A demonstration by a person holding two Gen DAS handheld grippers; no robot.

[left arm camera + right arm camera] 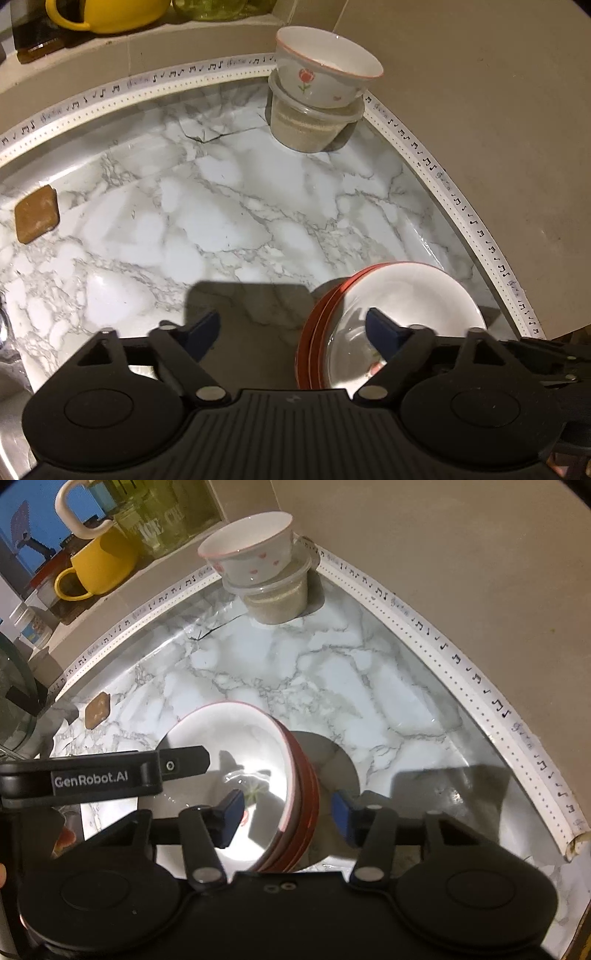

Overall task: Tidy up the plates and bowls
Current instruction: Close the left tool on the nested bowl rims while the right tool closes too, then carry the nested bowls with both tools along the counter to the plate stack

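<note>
A stack of red-rimmed white bowls (406, 306) stands on the marble counter (221, 221). My left gripper (293, 332) is open, its right finger inside the top bowl and its left finger outside the stack. In the right wrist view the same stack (236, 746) lies between my right gripper's open fingers; my right gripper (288, 812) straddles the stack's right wall. The other gripper's finger (181, 764) reaches over the bowl from the left. A white flowered bowl (325, 74) sits on a plastic tub (314, 125) in the far corner; both also show in the right wrist view (251, 550).
A brown square pad (37, 214) lies at the left of the counter. A yellow mug (96, 568) and glass jars (159, 520) stand on the ledge behind. White music-note trim (461, 206) edges the counter against the beige wall. A sink edge (11, 369) lies at the left.
</note>
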